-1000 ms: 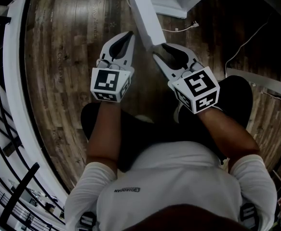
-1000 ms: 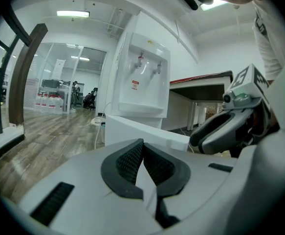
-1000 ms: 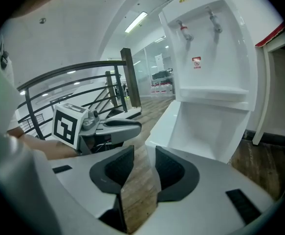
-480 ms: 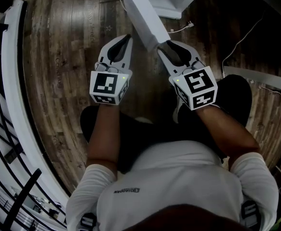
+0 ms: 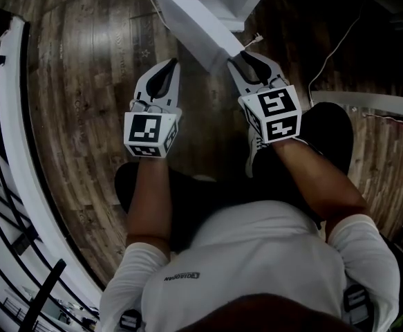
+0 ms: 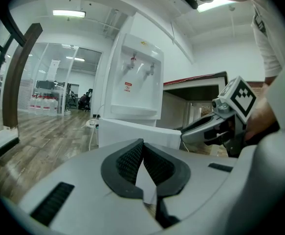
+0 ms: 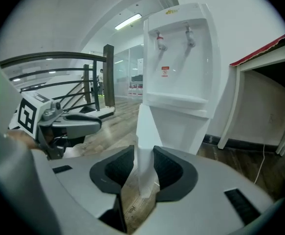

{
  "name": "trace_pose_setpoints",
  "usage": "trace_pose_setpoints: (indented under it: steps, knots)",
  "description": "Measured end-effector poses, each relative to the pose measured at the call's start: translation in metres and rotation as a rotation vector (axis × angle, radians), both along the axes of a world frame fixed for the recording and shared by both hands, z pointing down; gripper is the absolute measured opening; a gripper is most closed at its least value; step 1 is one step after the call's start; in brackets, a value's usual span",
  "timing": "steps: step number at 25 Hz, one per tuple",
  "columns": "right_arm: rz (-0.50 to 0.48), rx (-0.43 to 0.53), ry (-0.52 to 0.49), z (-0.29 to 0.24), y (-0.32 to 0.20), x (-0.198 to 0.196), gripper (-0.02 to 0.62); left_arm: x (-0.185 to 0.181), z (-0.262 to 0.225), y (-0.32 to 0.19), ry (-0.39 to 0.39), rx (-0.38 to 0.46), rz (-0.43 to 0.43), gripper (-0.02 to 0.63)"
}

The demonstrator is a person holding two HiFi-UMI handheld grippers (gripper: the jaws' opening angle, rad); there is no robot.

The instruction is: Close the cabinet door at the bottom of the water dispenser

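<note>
As you look down past your forearms, both grippers sit side by side over the wood floor (image 5: 83, 61), the left gripper (image 5: 171, 66) at 11 o'clock and the right gripper (image 5: 237, 61) at 1 o'clock, near each other but apart.

Your left gripper is clenched on nothing: its own view shows the two black pads meeting at their tips with no object between them. It hangs just beside the door (image 5: 194, 19), to the left of it, without touching it.

Your right gripper is grasping the door. Its view shows the thin white free edge standing upright between the pads, with a pad on each face.

The door stands open. It runs from your right gripper's tips away toward 12 o'clock, where it joins the bottom of the white dispenser (image 7: 181, 58). Two taps sit high on the dispenser's front, above a recessed tray.

Farther out, a thin white cable (image 5: 339, 47) trails across the floor at 2 o'clock. A white table (image 7: 264, 58) with a red top edge stands just right of the dispenser. A curved white railing (image 5: 14, 151) sweeps along your 9 o'clock side.
</note>
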State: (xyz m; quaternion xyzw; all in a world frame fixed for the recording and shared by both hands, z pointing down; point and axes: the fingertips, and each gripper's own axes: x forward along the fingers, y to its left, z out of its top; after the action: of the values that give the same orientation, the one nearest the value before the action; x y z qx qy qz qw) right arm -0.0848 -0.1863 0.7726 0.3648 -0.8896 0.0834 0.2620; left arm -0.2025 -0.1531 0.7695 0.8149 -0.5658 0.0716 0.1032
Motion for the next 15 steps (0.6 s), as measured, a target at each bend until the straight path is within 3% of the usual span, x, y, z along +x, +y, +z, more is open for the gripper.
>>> trace_pose_setpoints:
  steps: [15]
  knots:
    - [0.136, 0.008, 0.012, 0.001, -0.05, 0.036, 0.12, 0.008, -0.006, -0.005, -0.008, 0.022, 0.013, -0.005]
